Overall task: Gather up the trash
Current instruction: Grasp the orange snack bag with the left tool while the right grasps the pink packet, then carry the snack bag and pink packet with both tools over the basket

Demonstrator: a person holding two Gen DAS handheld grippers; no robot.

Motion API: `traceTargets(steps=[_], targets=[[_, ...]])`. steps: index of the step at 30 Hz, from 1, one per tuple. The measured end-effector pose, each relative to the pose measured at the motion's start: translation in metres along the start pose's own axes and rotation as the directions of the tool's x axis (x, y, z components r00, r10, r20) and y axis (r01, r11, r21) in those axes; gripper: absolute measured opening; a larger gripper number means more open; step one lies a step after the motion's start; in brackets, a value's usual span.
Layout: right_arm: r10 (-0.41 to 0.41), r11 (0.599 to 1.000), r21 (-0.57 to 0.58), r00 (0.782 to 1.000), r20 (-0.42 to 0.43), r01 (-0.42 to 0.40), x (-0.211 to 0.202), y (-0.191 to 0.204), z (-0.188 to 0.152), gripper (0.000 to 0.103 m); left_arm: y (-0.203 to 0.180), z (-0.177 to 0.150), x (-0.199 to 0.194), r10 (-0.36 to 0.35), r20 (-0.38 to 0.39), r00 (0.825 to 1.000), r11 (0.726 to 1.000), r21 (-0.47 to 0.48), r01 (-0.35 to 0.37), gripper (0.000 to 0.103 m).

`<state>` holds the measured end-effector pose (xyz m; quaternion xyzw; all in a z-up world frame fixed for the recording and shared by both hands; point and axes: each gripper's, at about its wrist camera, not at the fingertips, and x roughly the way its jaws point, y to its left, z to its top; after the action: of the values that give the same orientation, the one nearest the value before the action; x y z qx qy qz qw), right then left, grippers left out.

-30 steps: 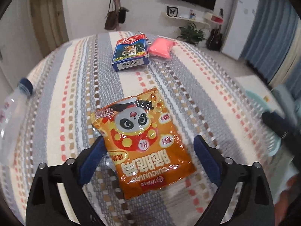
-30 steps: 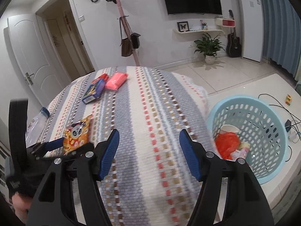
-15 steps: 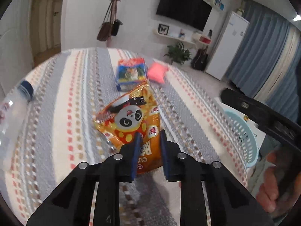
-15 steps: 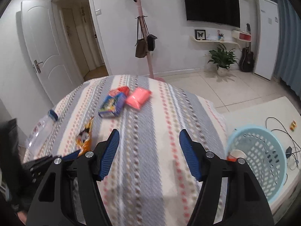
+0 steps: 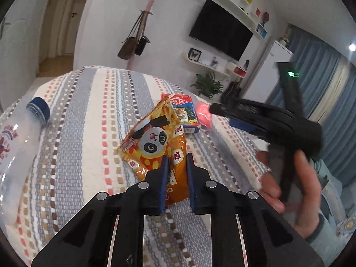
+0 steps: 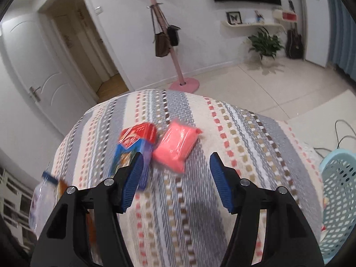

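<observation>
While clamped between the left gripper (image 5: 176, 166) fingers, the orange panda snack bag (image 5: 155, 142) hangs raised above the striped bedspread (image 5: 89, 115), nearer than the tiger box (image 5: 185, 115). Right wrist view: right gripper (image 6: 174, 171) fingers wide, holding nothing; pink packet (image 6: 176, 146) touches the box; blue laundry basket (image 6: 338, 200) far right.

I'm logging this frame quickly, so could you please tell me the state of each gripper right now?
Left gripper: shut on the orange snack bag.
Right gripper: open, holding nothing, above the pink packet.
</observation>
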<state>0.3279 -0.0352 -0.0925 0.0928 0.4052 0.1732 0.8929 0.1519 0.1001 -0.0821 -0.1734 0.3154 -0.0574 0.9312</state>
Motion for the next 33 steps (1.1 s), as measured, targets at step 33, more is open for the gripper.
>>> traceTargets(steps=[33], targets=[[0.017, 0.997, -0.080, 0.978, 0.207, 0.000, -0.139, -0.010, 0.004, 0.038, -0.095, 0.042, -0.050, -0.140, 0.135, 0.981, 0.975, 0.193, 0.113, 0.013]])
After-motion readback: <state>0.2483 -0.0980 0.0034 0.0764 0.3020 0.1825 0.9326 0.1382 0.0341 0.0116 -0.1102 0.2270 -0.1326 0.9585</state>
